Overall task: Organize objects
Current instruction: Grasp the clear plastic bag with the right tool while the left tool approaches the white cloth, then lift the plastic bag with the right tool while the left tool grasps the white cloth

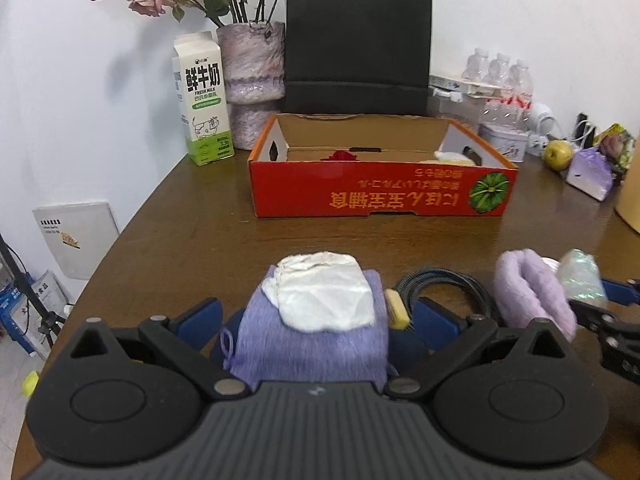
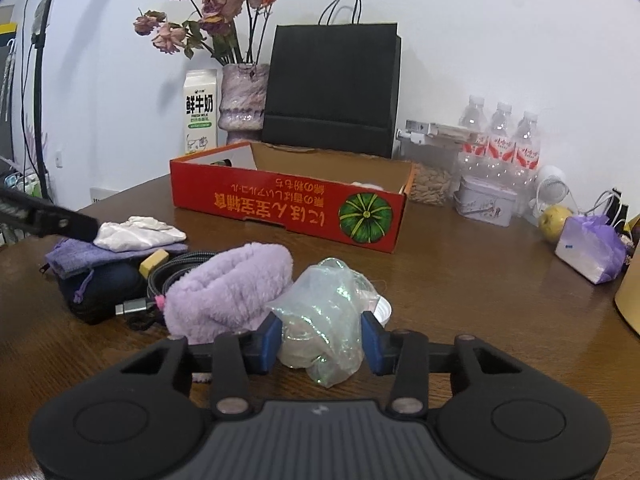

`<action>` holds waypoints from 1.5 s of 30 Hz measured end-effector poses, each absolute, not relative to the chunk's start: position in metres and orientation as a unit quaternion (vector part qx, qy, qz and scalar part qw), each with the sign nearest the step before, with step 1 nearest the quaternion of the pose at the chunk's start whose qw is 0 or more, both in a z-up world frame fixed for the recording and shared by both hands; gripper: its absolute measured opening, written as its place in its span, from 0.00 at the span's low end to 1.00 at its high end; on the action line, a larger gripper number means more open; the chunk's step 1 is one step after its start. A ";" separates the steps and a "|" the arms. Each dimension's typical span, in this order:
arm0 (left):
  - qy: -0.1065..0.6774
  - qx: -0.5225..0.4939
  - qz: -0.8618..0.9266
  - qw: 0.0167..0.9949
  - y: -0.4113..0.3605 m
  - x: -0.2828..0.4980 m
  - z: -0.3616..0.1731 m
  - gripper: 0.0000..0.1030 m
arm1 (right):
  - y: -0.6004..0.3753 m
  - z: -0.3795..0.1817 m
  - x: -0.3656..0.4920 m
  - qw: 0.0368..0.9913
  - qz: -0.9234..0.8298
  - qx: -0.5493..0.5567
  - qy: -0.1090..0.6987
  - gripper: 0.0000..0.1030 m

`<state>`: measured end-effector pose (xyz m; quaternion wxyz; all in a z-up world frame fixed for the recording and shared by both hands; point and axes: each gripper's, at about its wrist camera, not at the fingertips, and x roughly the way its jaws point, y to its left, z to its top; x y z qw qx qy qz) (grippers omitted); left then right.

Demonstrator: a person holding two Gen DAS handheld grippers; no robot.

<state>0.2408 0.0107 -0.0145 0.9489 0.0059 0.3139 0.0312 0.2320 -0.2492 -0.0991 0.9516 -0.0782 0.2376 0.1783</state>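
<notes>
Right tongs (image 2: 320, 338) clamped on the crinkled iridescent plastic bag (image 2: 326, 316), which sits on the bench (image 2: 460, 280) with its long axis running roughly 6-to-12 away from the camera, blue pads pressing at its 3 and 9 sides. Purple fuzzy headband (image 2: 230, 288) lies touching the bag at its 9-10 o'clock; red box (image 2: 288, 208) at 12. Left tongs (image 1: 316, 320) stand apart, straddling the purple pouch (image 1: 316, 344) topped by white cloth (image 1: 324, 292); pads clear of it.
</notes>
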 end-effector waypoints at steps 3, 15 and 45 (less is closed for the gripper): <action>0.322 0.010 0.038 0.946 0.009 0.257 -0.020 1.00 | -0.249 -0.099 0.231 0.953 0.176 -0.078 0.234 0.40; 0.341 0.003 0.035 0.939 0.009 0.280 -0.040 0.69 | -0.250 -0.099 0.234 0.955 0.167 -0.071 0.235 0.40; 0.331 -0.007 0.057 0.942 0.012 0.242 -0.034 0.72 | -0.249 -0.098 0.231 0.955 0.173 -0.068 0.230 0.41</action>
